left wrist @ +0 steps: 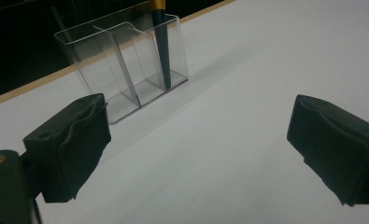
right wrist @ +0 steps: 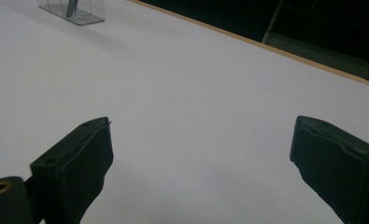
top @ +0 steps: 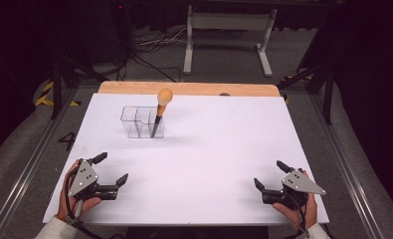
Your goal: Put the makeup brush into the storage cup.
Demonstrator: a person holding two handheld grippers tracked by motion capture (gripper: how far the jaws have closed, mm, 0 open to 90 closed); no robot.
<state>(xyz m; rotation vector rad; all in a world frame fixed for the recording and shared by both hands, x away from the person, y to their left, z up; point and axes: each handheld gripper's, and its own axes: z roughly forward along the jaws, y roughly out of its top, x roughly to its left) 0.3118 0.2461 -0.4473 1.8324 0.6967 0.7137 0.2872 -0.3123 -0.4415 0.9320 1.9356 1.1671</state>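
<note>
A clear plastic organizer with compartments stands on the white table toward the far left. A dark-handled tool with an orange rounded top stands upright in its right compartment. The left gripper view has the organizer ahead with the tool's dark shaft in its right compartment. My left gripper rests near the front left edge, open and empty. My right gripper sits near the front right edge, open and empty. The organizer lies far off in the right gripper view.
A wooden strip runs along the table's far edge. Beyond it are a white metal frame and cables on the floor. Metal rails flank the table on both sides.
</note>
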